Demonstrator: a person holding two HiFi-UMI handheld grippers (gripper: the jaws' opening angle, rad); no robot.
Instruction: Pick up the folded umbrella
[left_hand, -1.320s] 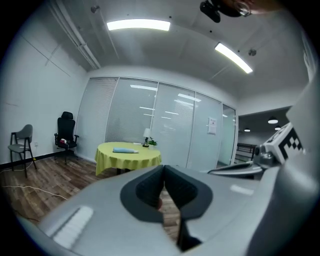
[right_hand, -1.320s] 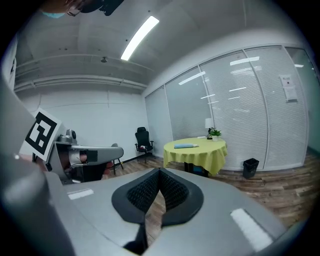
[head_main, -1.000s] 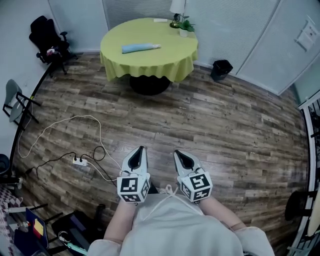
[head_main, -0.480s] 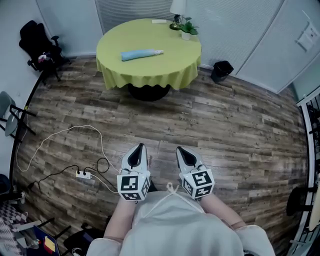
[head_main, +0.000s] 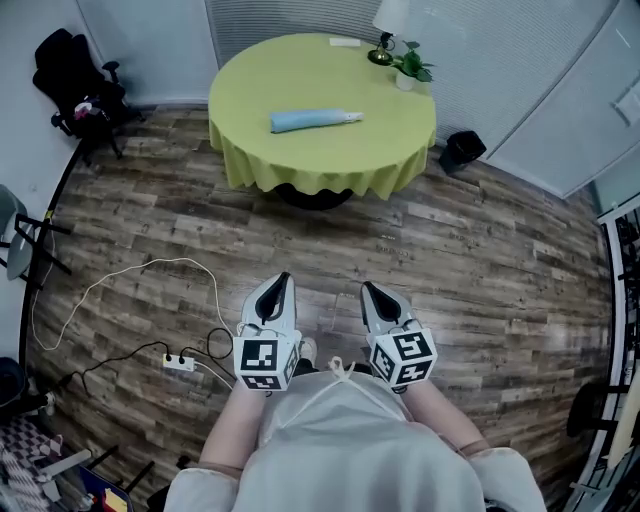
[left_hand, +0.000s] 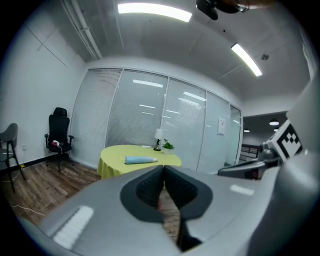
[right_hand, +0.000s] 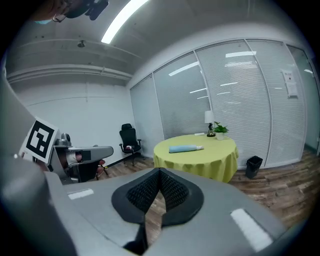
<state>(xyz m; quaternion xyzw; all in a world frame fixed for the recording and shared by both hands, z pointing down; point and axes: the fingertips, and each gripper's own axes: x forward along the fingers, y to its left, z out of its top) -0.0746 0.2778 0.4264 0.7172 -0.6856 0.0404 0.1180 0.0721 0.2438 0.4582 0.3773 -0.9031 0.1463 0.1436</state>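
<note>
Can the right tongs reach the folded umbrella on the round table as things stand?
Probably not yet. The folded umbrella lies on the yellow table, far across the wooden floor from the shut right tongs. Nothing blocks the way.

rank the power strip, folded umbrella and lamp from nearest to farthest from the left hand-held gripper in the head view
1. power strip, on the floor to the left.
2. folded umbrella, on the yellow table ahead.
3. lamp, at the table's far edge.
</note>
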